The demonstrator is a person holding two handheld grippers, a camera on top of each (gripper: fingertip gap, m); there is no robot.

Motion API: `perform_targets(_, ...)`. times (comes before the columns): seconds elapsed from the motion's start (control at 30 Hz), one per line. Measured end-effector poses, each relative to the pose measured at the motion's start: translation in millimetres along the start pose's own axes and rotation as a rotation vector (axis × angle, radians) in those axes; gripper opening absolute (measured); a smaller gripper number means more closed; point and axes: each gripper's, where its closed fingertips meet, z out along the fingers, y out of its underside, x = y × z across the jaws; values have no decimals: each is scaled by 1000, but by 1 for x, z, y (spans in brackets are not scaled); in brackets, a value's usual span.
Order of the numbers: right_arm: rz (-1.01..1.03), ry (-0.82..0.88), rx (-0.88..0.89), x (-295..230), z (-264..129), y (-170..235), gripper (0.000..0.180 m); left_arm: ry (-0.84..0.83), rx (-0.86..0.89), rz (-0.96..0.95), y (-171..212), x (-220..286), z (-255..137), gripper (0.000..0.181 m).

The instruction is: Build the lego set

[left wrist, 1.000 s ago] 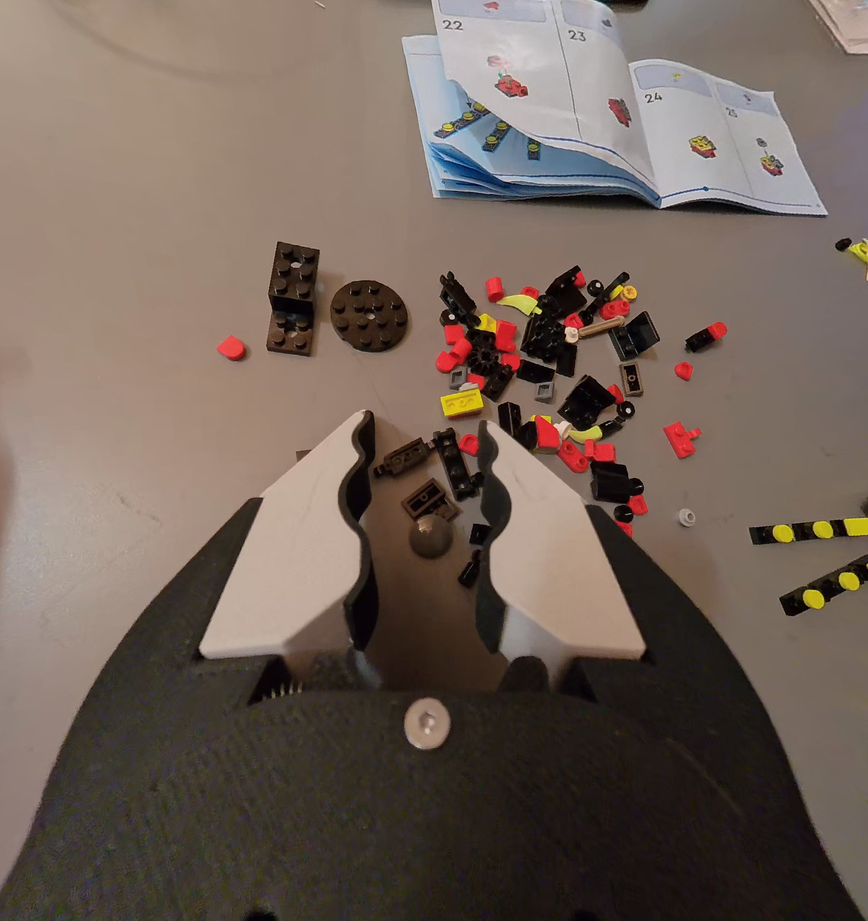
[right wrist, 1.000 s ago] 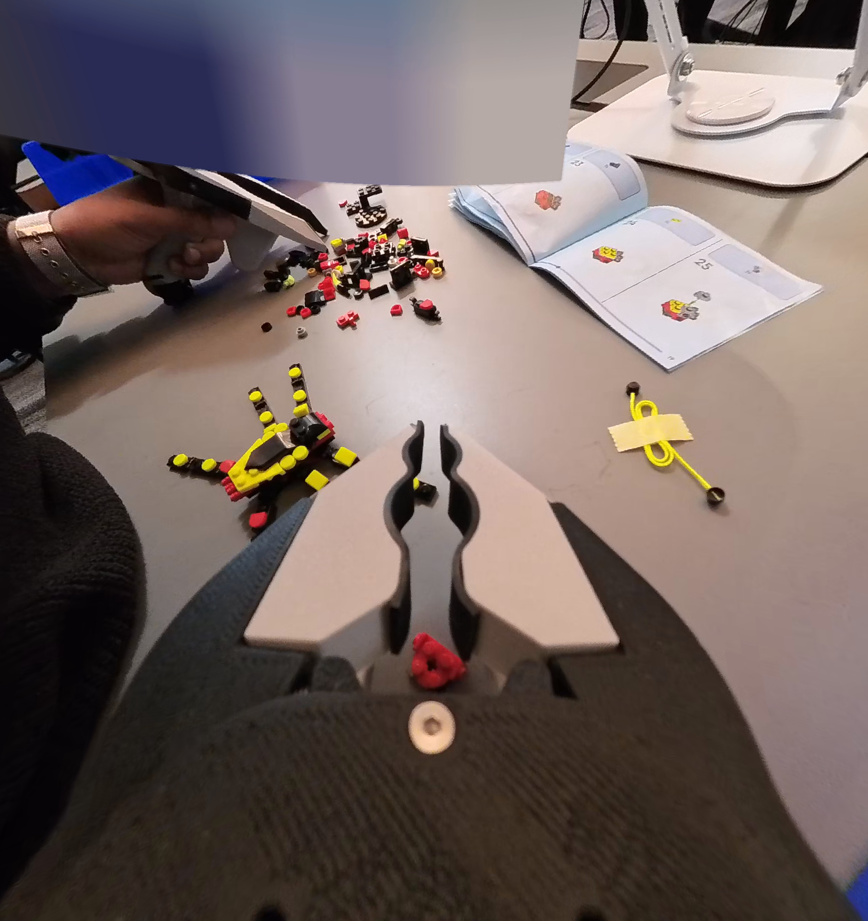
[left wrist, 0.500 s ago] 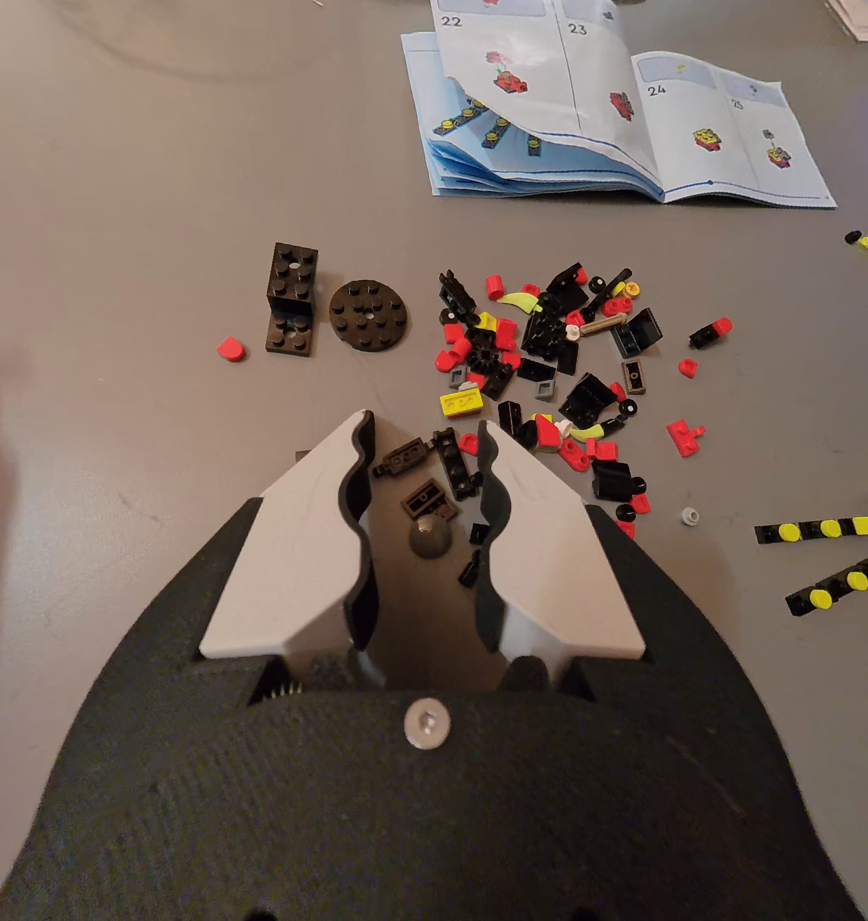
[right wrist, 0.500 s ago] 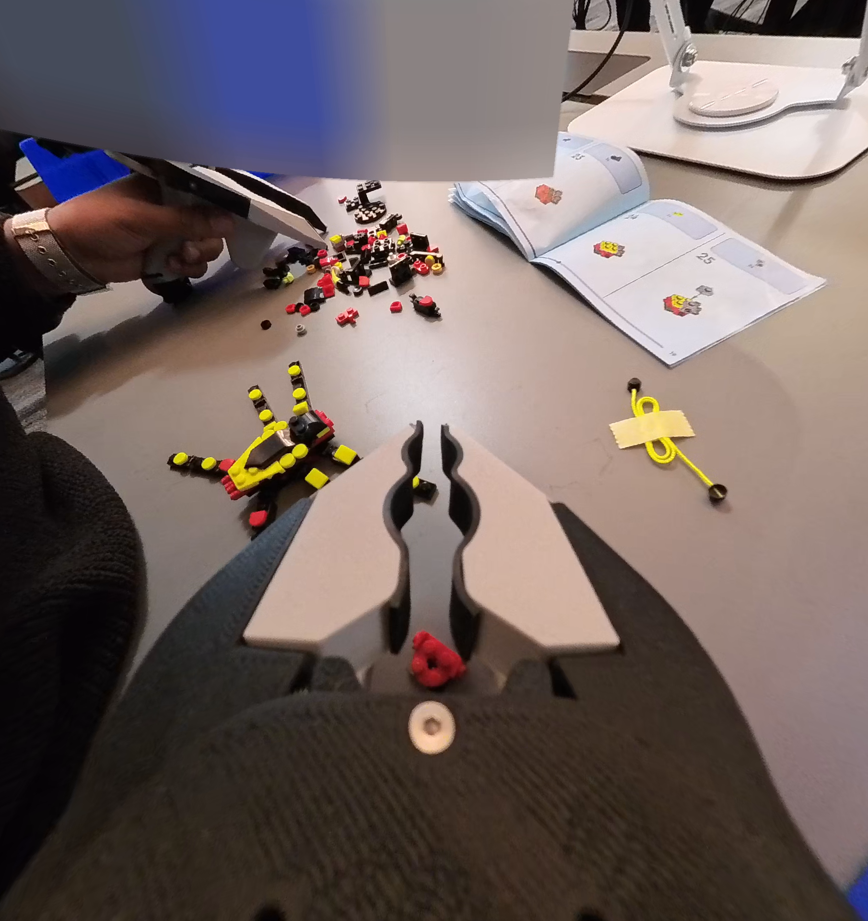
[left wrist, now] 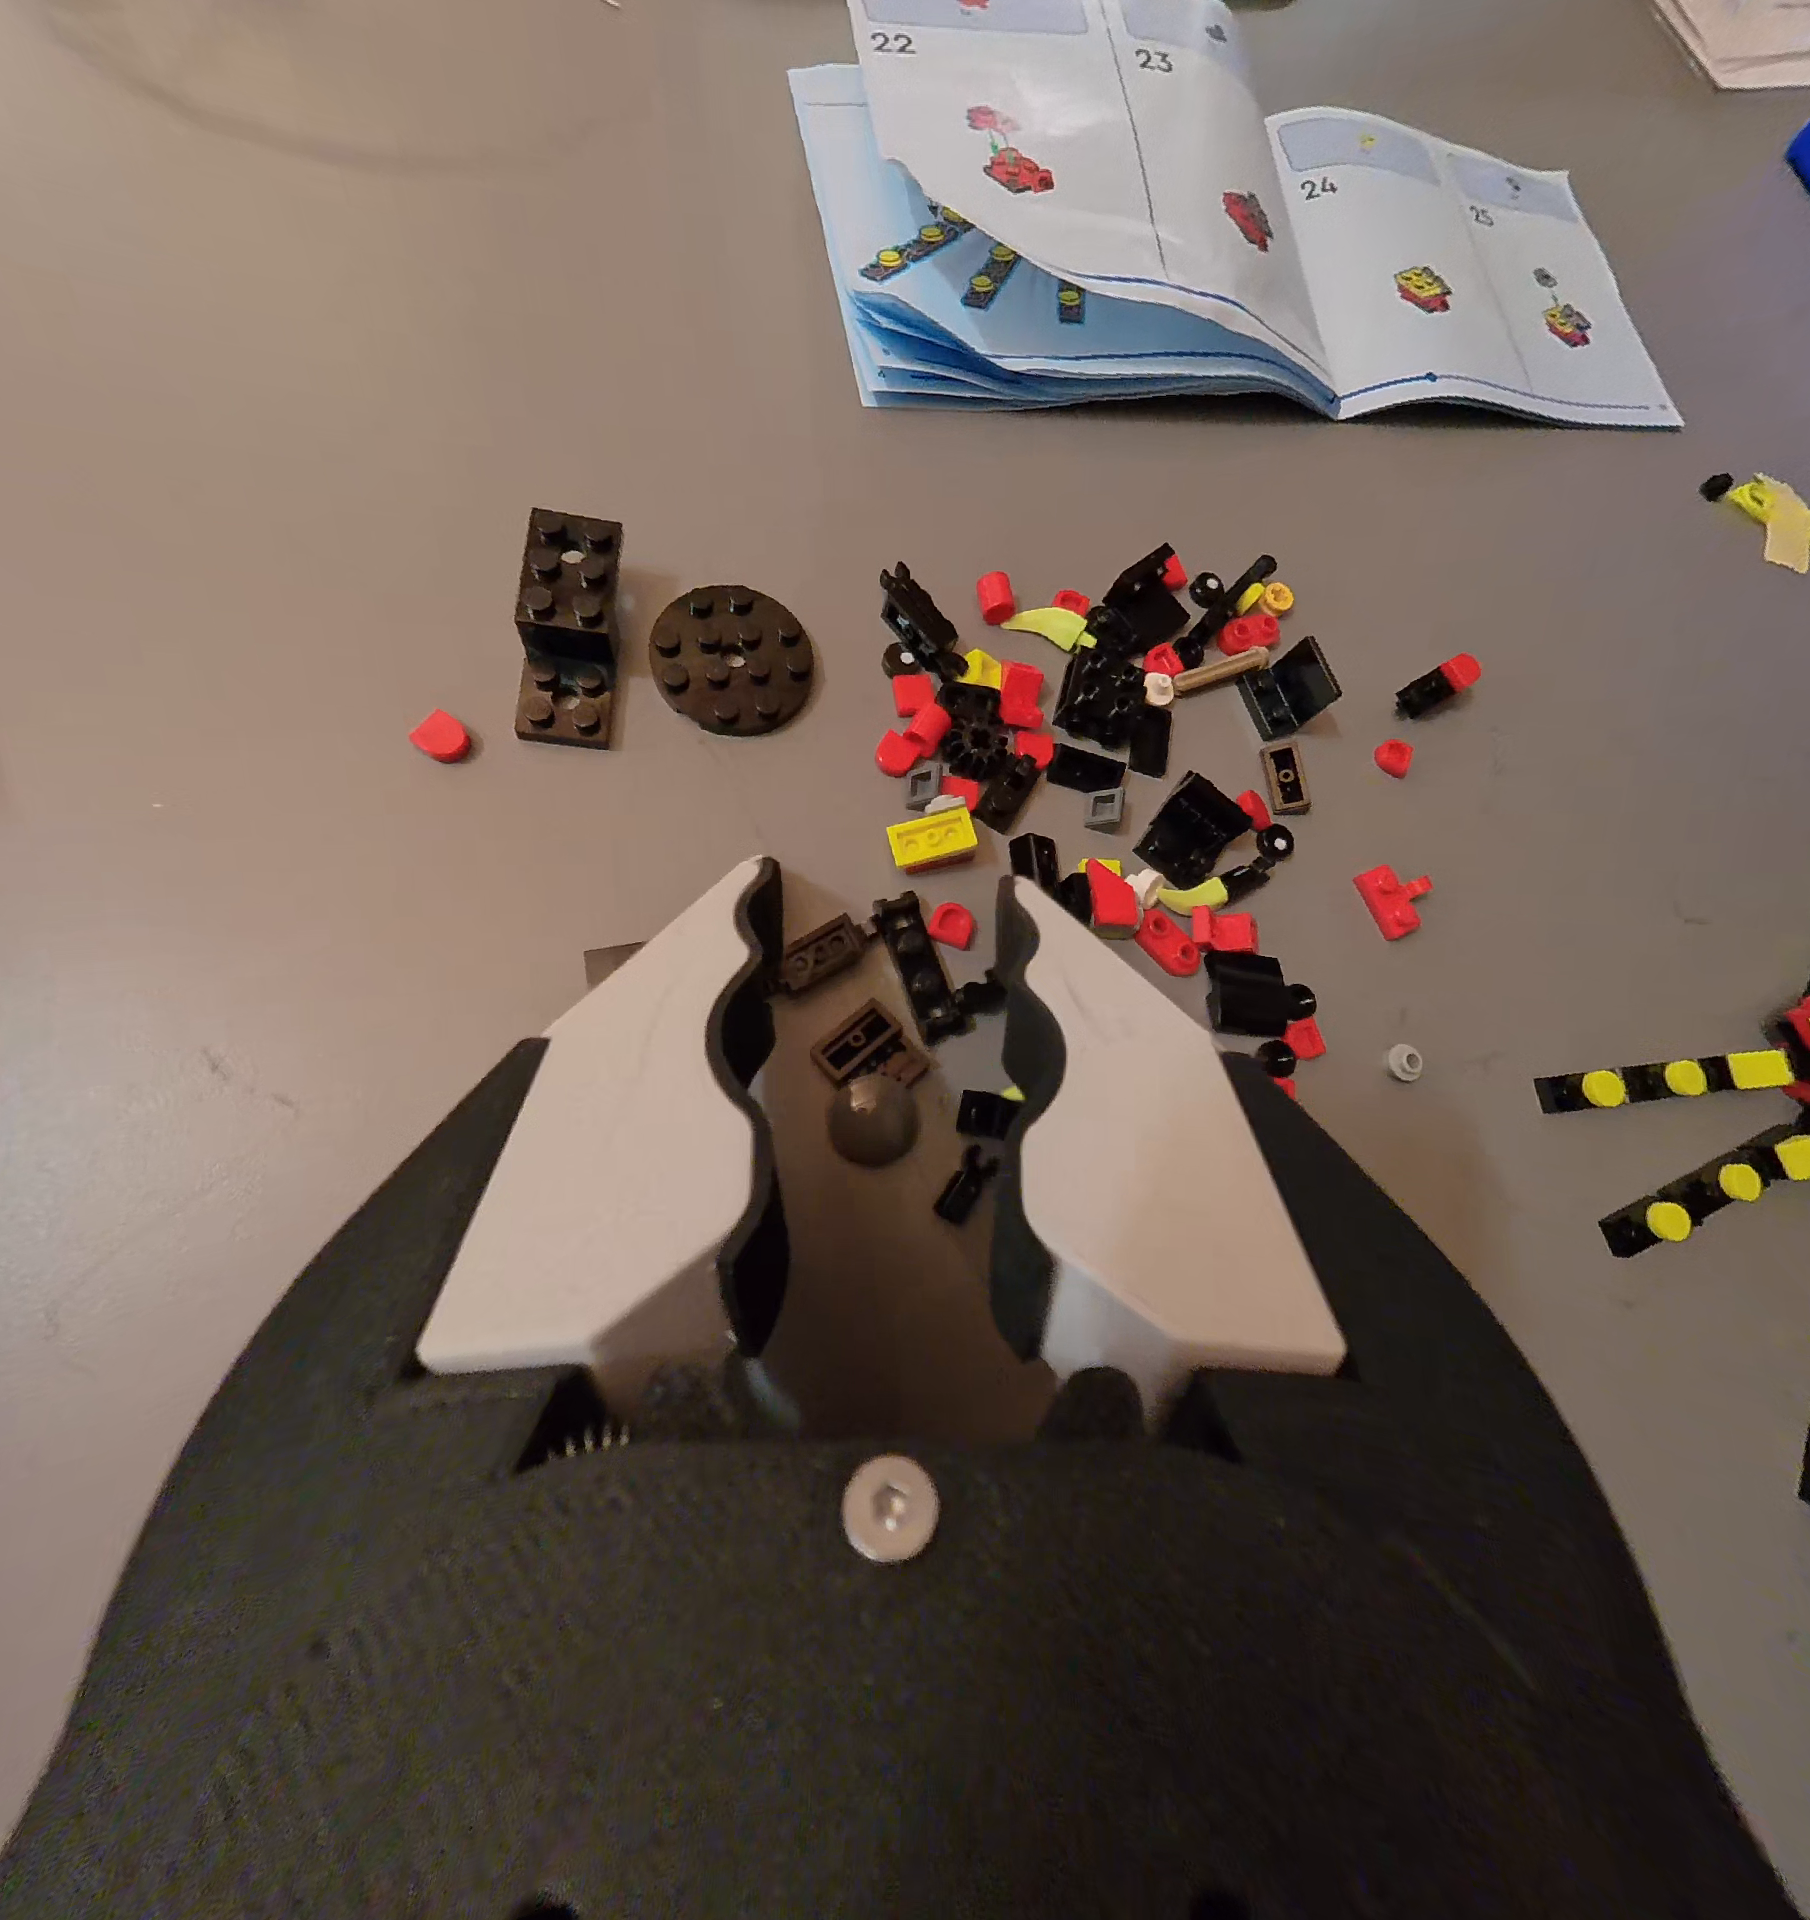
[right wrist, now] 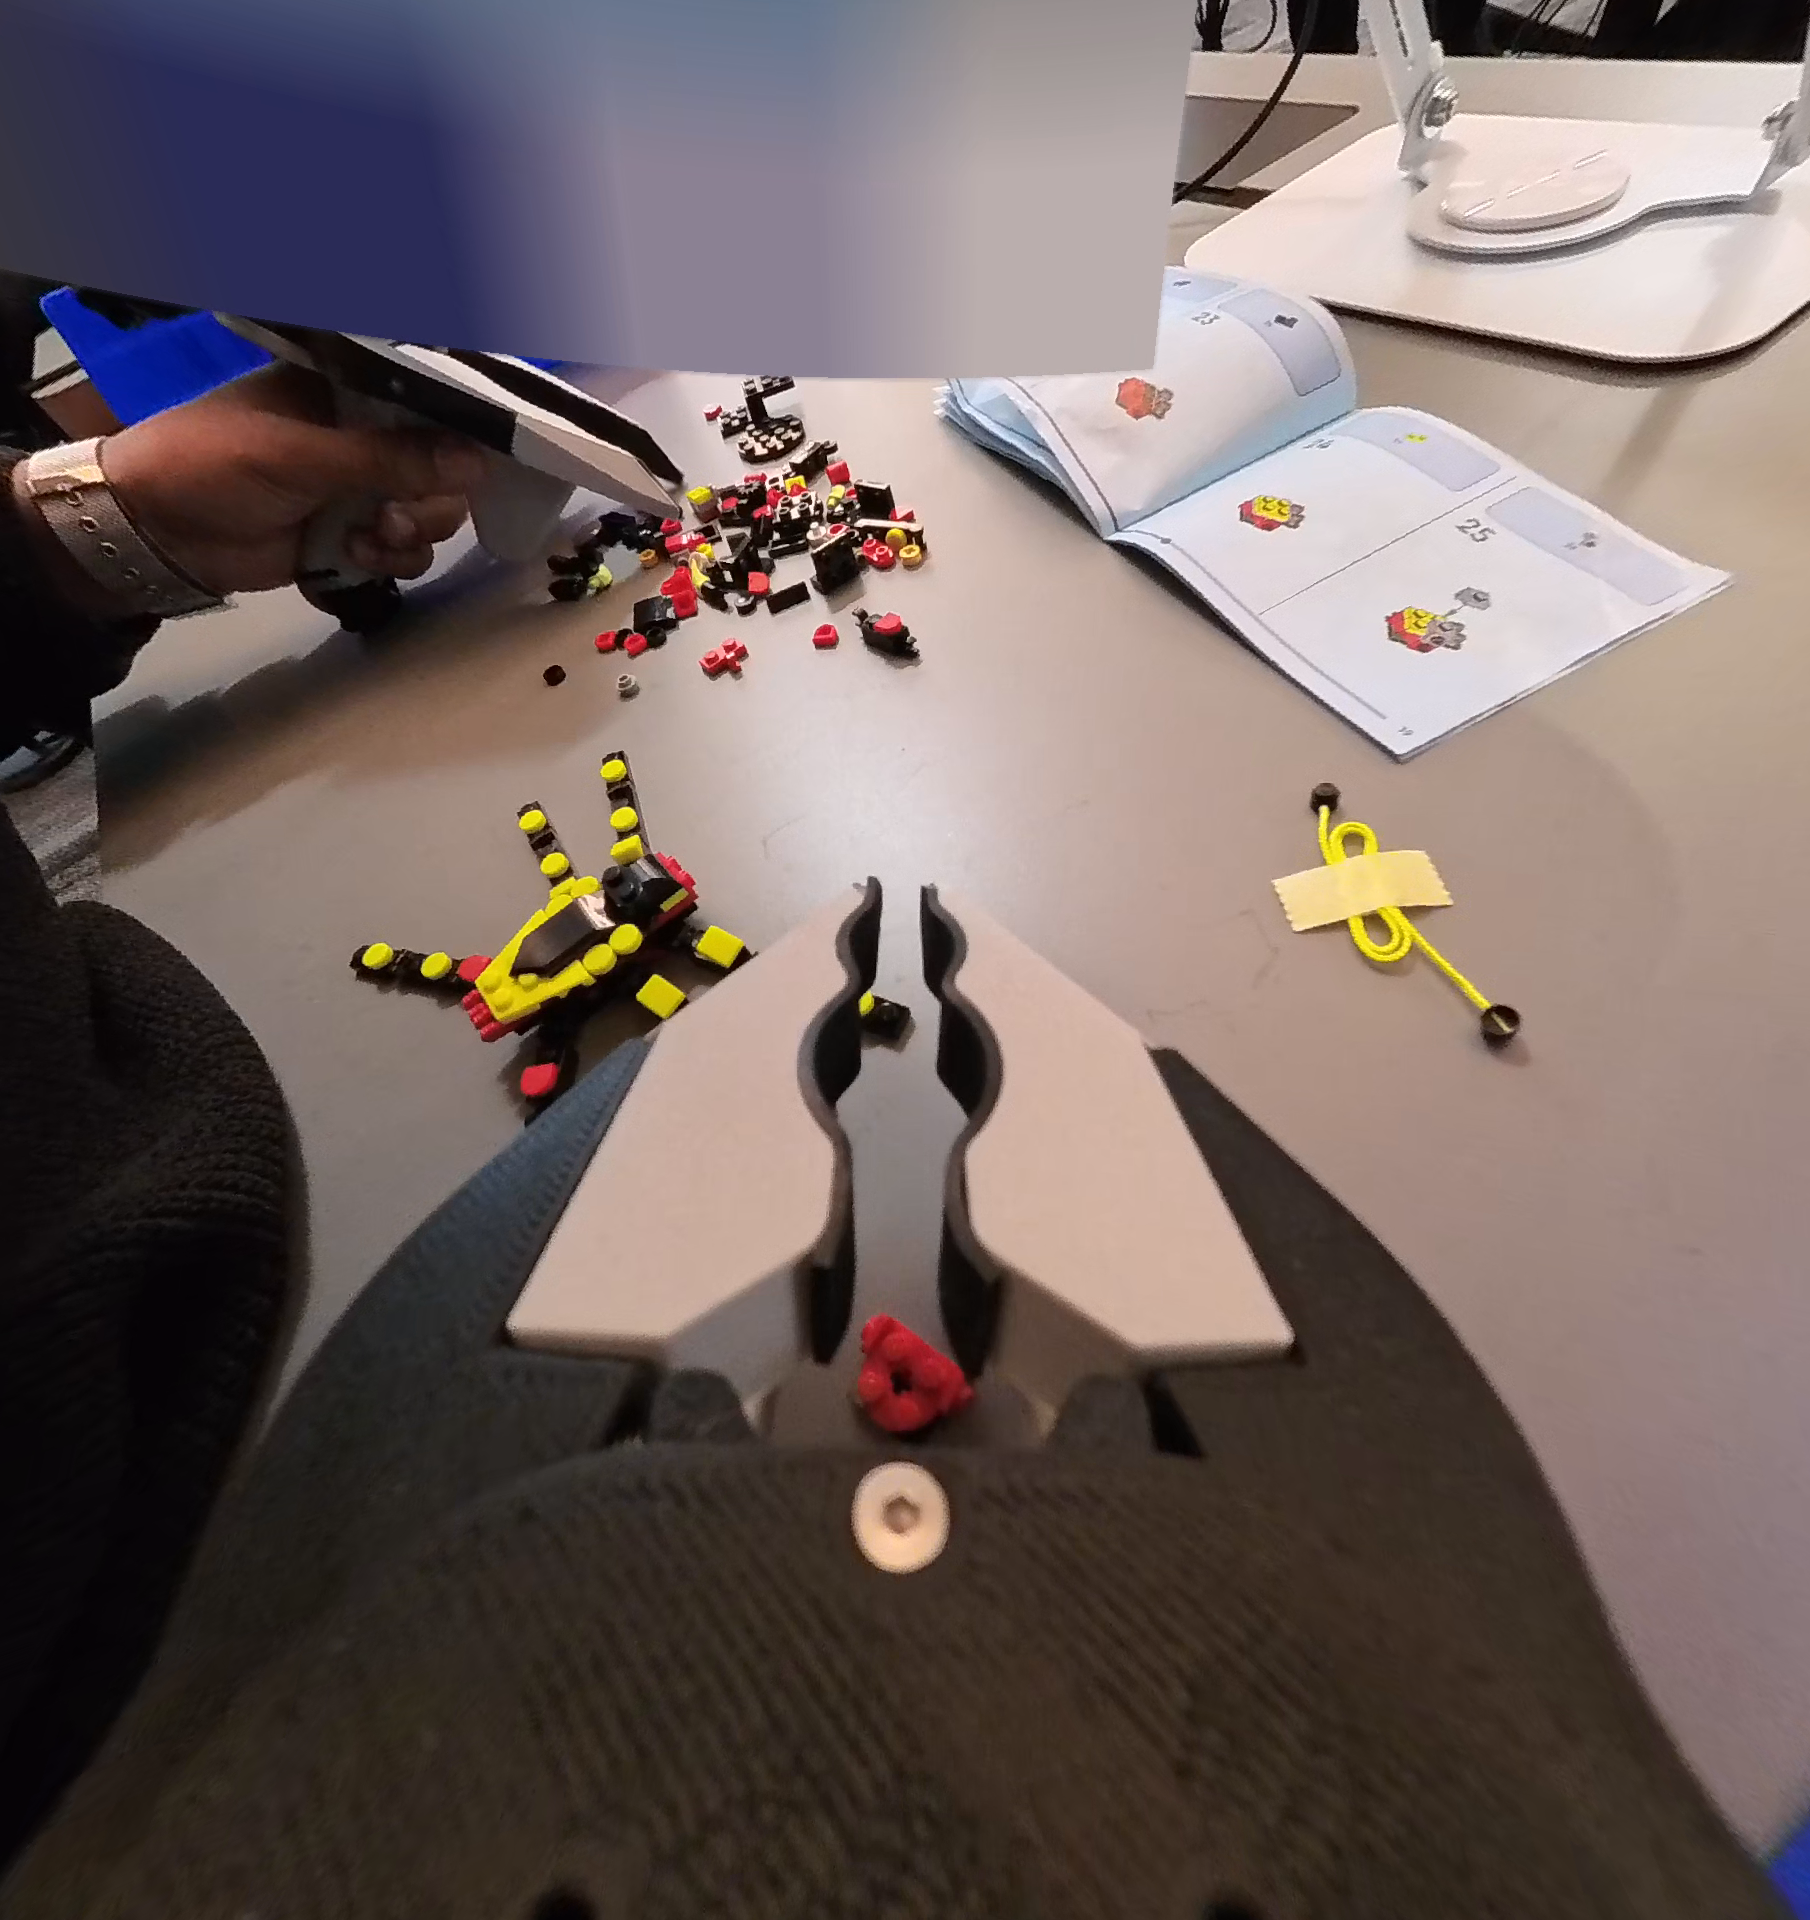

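Grey surface (left wrist: pixel 257 416) carries the loose lego pile (left wrist: pixel 1098 748) toward its far-middle, right at your left gripper (left wrist: pixel 885 883), whose jaws gape empty around a long black plate (left wrist: pixel 916 966) lying along them, while your right gripper (right wrist: pixel 893 894), nearly closed, pinches nothing at its tips.

Left claw (left wrist: pixel 885 894) spread wide, low; right claw (right wrist: pixel 893 896) nearly closed.

One open instruction booklet (left wrist: pixel 1244 239) lies on the table, with one partly built yellow, black and red model (right wrist: pixel 579 935) and one yellow cord (right wrist: pixel 1400 925). One black round plate (left wrist: pixel 732 660) sits beside one black stepped brick assembly (left wrist: pixel 566 623). The loose pieces (left wrist: pixel 1098 769) are too many and too small to count.
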Motion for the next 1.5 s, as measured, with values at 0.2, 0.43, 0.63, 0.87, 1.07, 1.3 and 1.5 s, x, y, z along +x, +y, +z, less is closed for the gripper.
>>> perform_targets(0.2, 1, -1, 2, 0, 0, 0, 5, 47, -6, 4, 0, 10, 2, 37)
perform_targets(0.43, 6, 1, 1, 1, 0, 0, 5, 38, 3, -20, -2, 7, 3, 33)
perform_targets(0.63, 15, 1, 7, 2, -1, -1, 6, 47, 9, -29, -5, 8, 5, 15)
perform_targets(0.87, 4, 1, 0, 1, 0, 0, 6, 40, 6, -51, -4, 4, 5, 0)
perform_targets(1.07, 7, 0, 3, 1, -1, -1, 6, 39, 14, -62, -5, 3, 4, 0)
perform_targets(1.3, 17, 3, 8, 2, -1, -1, 6, -155, 303, -39, -47, -46, -46, 0)
perform_targets(1.5, 35, 4, 15, 4, -3, -2, 7, -52, 249, -95, -37, -41, -40, 8)
